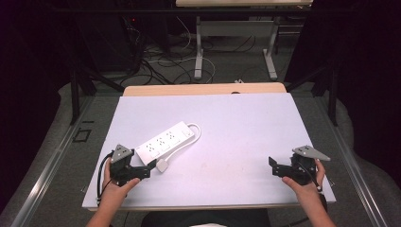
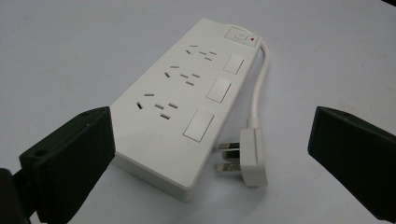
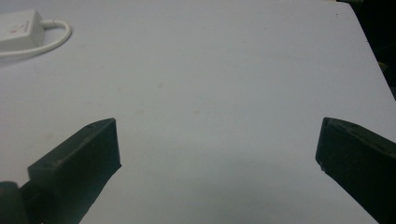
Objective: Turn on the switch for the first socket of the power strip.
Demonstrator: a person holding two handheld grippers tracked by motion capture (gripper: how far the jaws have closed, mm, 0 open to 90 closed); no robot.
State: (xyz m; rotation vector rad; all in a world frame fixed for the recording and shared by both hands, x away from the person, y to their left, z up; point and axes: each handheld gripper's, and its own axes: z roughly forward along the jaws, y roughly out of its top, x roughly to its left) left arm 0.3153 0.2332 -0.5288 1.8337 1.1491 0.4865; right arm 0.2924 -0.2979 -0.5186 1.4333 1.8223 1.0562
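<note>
A white power strip [image 1: 164, 141] with three sockets lies slantwise on the white table top [image 1: 236, 123], left of centre. Its cord [image 1: 195, 134] loops from the far end back to a white three-pin plug [image 1: 162, 165] lying loose by the near end. My left gripper [image 1: 147, 168] is open just short of the strip's near end. In the left gripper view the strip [image 2: 187, 98] and plug [image 2: 250, 156] lie between and beyond the wide jaws, untouched. My right gripper [image 1: 276, 166] is open at the front right, over bare table, nothing between its jaws.
The table's front edge [image 1: 208, 206] runs just behind both hands. In the right gripper view the strip's far end [image 3: 18, 30] and cord [image 3: 56, 37] sit at the upper left. Beyond the table stand desk legs [image 1: 199, 52] and floor cables [image 1: 165, 66].
</note>
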